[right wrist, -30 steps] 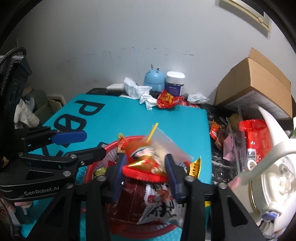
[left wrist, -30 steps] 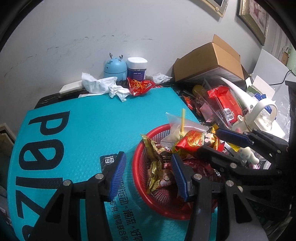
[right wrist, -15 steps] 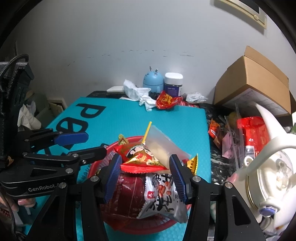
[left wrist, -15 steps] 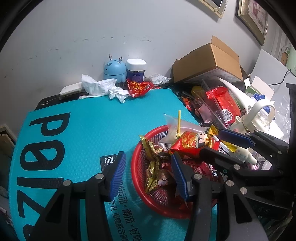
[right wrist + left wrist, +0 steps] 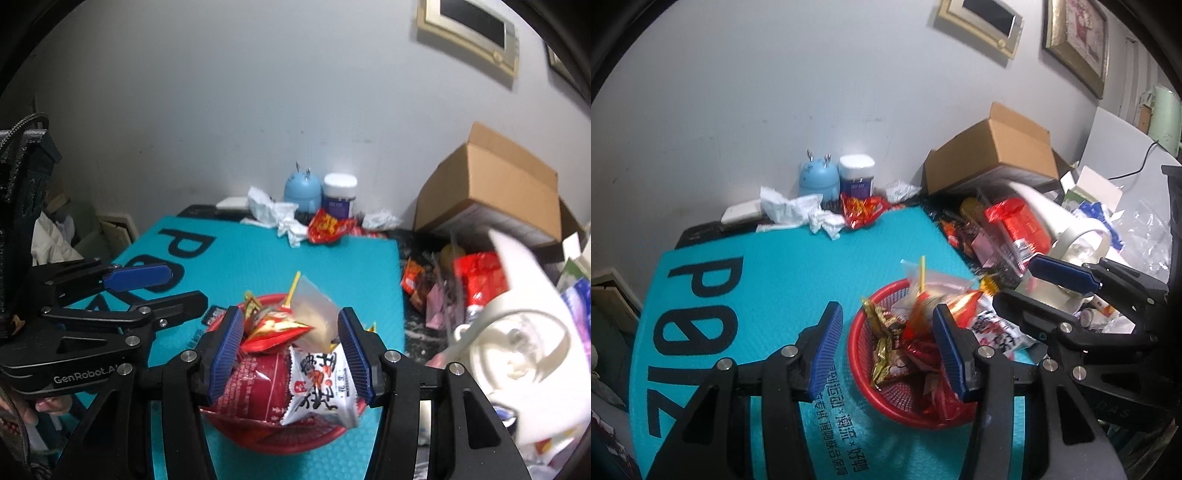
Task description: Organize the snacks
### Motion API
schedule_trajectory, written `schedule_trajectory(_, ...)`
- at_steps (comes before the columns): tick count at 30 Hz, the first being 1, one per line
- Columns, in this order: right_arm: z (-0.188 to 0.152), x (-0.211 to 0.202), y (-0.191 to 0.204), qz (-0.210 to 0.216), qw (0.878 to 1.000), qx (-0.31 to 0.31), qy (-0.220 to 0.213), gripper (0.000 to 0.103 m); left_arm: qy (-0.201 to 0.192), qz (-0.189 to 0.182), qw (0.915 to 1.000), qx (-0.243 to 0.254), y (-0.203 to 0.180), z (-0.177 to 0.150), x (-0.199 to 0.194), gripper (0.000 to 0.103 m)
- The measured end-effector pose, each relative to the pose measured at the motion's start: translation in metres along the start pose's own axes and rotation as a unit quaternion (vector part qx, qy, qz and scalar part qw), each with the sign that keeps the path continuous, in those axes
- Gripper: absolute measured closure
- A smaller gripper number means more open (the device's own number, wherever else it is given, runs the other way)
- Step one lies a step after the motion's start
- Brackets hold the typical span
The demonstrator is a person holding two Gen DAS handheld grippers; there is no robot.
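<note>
A red basket (image 5: 854,343) (image 5: 277,441) full of snack packets sits on the teal mat (image 5: 757,277). On its pile lie gold-wrapped packets (image 5: 882,339), a white packet with red characters (image 5: 321,384), a dark red packet (image 5: 255,380), a red-gold packet (image 5: 277,328) and a clear bag with a yellow strip (image 5: 314,306). My left gripper (image 5: 886,347) (image 5: 155,290) hangs open over the basket's left rim, empty. My right gripper (image 5: 290,354) (image 5: 1034,291) hovers open above the pile, its pads clear of the packets. One more red packet (image 5: 860,210) lies at the mat's far edge.
Along the wall stand a blue deer-shaped gadget (image 5: 817,181), a white-lidded jar (image 5: 856,177) and crumpled tissues (image 5: 798,210). A cardboard box (image 5: 993,155), a white kettle (image 5: 517,332) and loose packets crowd the right side. A hand (image 5: 48,406) holds the left tool.
Both grippers have risen and drawn back from the basket. The right jaws widened a little, and the red-gold packet that was between them now rests on the pile.
</note>
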State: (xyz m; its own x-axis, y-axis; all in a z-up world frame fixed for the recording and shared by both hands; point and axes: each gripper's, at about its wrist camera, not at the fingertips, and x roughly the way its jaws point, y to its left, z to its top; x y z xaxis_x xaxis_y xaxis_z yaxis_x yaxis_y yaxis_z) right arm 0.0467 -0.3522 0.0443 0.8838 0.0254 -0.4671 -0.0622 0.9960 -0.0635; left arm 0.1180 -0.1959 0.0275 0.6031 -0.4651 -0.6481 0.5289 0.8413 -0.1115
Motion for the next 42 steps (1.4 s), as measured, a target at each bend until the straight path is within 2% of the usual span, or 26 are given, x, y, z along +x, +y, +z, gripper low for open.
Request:
schedule_trajectory(8, 0.011, -0.044, 0.004, -0.018, 0.999, -0.008, -0.048, 0.045, -0.043, 0.001, 0.9989, 0.018, -0.016, 0.011, -0.042, 0.053)
schedule_trajectory(11, 0.009, -0.064, 0.009, -0.022, 0.998, -0.01, -0.065, 0.04, -0.056, -0.002, 0.9982, 0.021, -0.021, 0.011, -0.057, 0.051)
schedule_trajectory(14, 0.005, -0.082, 0.013, -0.028, 0.996, -0.009, -0.08, 0.032, -0.069, -0.003, 0.9974, 0.019, -0.025, 0.007, -0.074, 0.035)
schedule_trajectory(15, 0.004, -0.088, 0.014, -0.03, 0.996, -0.009, -0.085, 0.03, -0.073, -0.001, 0.9971, 0.02, -0.027, 0.005, -0.08, 0.033)
schedule_trajectory(26, -0.025, -0.155, 0.022, -0.058, 0.989, 0.011, -0.138, 0.005, -0.087, 0.013, 0.9959, 0.024, -0.041, -0.023, -0.131, 0.032)
schedule_trajectory(30, -0.041, -0.168, 0.023, -0.062, 0.987, 0.026, -0.143, 0.003, -0.093, 0.024, 0.995, 0.03, -0.049, -0.039, -0.145, 0.032)
schedule_trajectory(42, -0.105, -0.18, 0.028, -0.054, 0.991, 0.054, -0.108, 0.002, -0.063, 0.004, 0.9977, 0.023, -0.071, -0.095, -0.151, 0.032)
